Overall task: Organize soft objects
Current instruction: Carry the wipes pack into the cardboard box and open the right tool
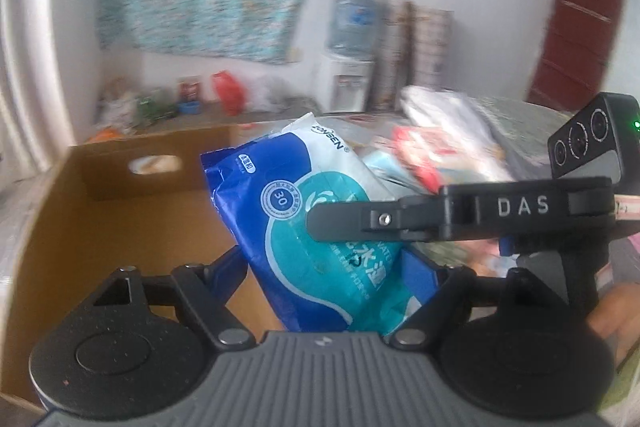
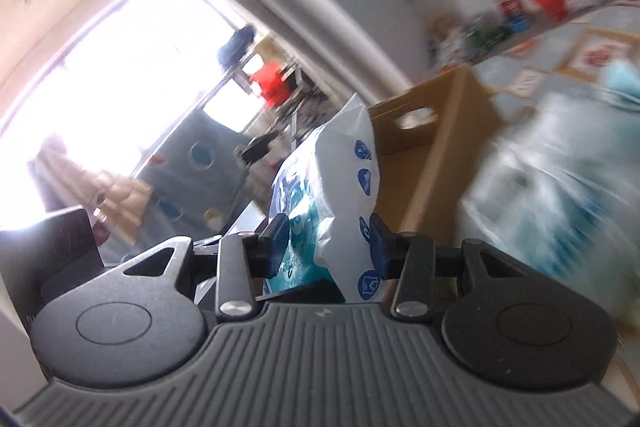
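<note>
A blue and teal wet-wipes pack [image 1: 316,227] hangs over an open cardboard box [image 1: 132,223]. My left gripper [image 1: 324,263] has its blue fingers on both sides of the pack's lower end. My right gripper comes in from the right in the left wrist view, and its black finger [image 1: 340,223] lies across the pack's front. In the right wrist view my right gripper [image 2: 328,247] is shut on the same pack [image 2: 340,187], seen edge on, with the box [image 2: 432,131] behind it.
A heap of other soft packets [image 1: 436,147] lies on the table right of the box. A water dispenser [image 1: 352,67] and a cluttered shelf stand at the back wall. A bright window [image 2: 120,67] fills the left of the right wrist view.
</note>
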Demonstrator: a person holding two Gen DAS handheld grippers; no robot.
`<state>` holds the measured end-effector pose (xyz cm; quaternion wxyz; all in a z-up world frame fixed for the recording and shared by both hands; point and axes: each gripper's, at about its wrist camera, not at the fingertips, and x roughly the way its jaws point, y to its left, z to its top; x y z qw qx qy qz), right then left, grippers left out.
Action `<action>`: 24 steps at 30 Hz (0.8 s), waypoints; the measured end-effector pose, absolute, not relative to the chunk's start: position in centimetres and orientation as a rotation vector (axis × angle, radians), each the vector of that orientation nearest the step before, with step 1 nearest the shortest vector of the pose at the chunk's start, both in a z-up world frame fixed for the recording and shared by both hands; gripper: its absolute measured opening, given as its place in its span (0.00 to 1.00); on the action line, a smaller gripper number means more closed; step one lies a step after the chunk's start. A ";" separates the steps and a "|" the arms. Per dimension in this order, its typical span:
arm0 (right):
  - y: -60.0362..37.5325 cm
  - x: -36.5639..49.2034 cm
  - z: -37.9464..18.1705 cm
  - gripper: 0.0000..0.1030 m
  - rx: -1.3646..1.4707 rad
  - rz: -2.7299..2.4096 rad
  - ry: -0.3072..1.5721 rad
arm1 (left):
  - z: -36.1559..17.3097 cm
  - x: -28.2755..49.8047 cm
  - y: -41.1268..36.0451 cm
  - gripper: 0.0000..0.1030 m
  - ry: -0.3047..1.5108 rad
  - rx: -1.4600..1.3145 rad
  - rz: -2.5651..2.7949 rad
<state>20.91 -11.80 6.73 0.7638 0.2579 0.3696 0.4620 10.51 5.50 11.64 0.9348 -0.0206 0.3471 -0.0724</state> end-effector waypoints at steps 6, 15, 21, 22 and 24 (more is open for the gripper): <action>-3.5 29.1 5.1 0.40 0.563 1.021 0.969 | 11.0 18.3 12.6 0.81 0.856 -0.129 -0.043; 1.3 37.2 3.3 0.58 0.475 0.866 0.957 | 6.4 28.7 18.3 0.80 1.012 -0.207 -0.047; -3.6 38.5 4.3 0.60 0.518 0.862 0.875 | 0.9 33.4 18.7 0.79 1.167 -0.196 -0.018; -4.7 37.6 4.2 0.60 0.520 0.862 0.871 | 0.3 33.9 18.7 0.79 1.183 -0.207 -0.017; -6.1 36.8 4.1 0.60 0.524 0.875 0.865 | -0.6 34.7 18.9 0.79 1.196 -0.228 -0.022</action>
